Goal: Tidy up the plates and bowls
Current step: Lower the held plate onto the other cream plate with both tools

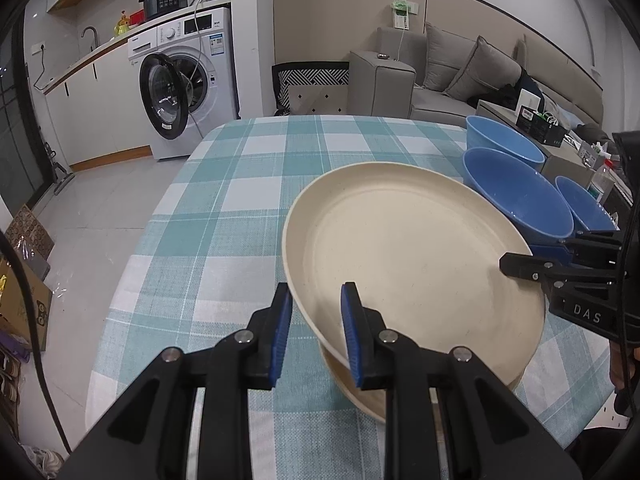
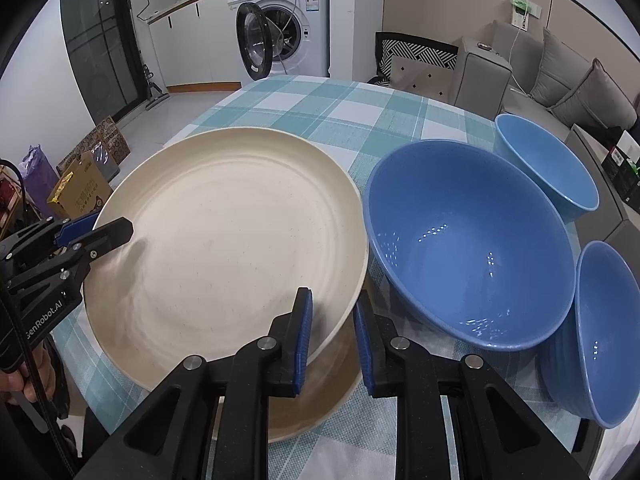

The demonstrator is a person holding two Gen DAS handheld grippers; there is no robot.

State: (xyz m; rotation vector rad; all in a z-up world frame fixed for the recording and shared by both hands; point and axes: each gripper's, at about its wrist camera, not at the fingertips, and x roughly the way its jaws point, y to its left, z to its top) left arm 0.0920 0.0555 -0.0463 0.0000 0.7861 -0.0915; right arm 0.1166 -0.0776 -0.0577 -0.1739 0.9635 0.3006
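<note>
Cream plate (image 1: 416, 248) clamped at opposite rims by left gripper (image 1: 316, 336) and right gripper (image 2: 332, 336), tilted above second plate (image 2: 320, 400). Three empty blue bowls (image 2: 472, 256) beside; far tablecloth (image 1: 248, 168) bare.

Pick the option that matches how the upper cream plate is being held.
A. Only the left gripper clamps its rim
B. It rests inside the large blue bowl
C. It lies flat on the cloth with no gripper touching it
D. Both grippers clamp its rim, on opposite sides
D: the left gripper and right gripper each pinch the upper cream plate at its rim, tilted above a second plate.
</note>
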